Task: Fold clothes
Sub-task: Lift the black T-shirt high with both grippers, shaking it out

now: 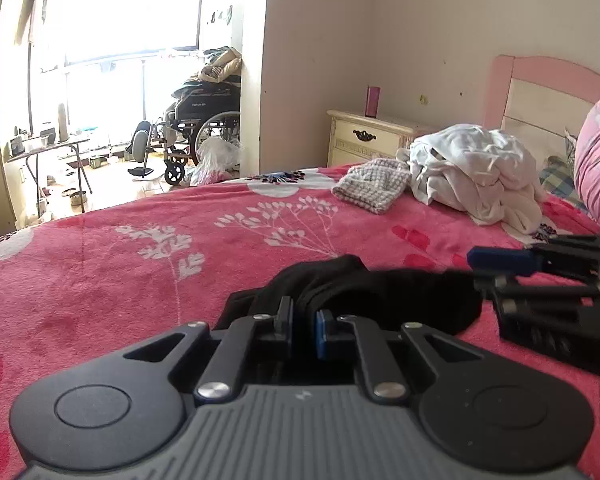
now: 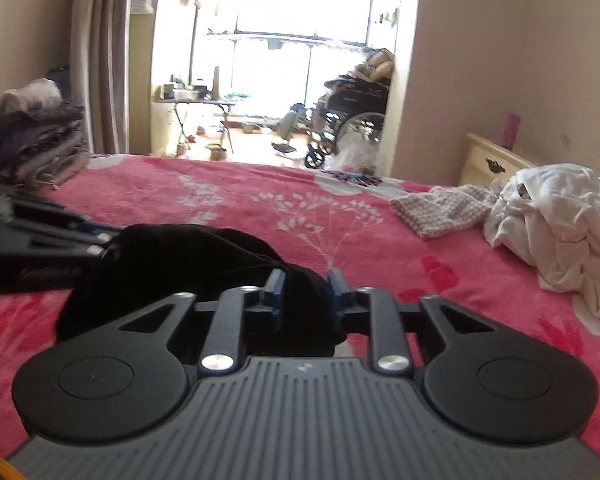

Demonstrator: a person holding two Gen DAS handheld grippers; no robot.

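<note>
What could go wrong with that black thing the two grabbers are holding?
The black garment is bunched between the left gripper and right gripper, so it might fold crooked. The right gripper's jaws look wider apart, so the cloth could slip out. The white clothes pile sits nearby and might get snagged.

Bright window (image 2: 300,0), cream walls, wheelchair (image 1: 204,120) beside nightstand (image 1: 364,136)

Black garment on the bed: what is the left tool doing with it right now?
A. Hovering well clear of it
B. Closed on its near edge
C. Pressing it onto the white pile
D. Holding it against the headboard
B: in the left wrist view the left tool has its pads nearly together on the near edge of the black garment.
</note>
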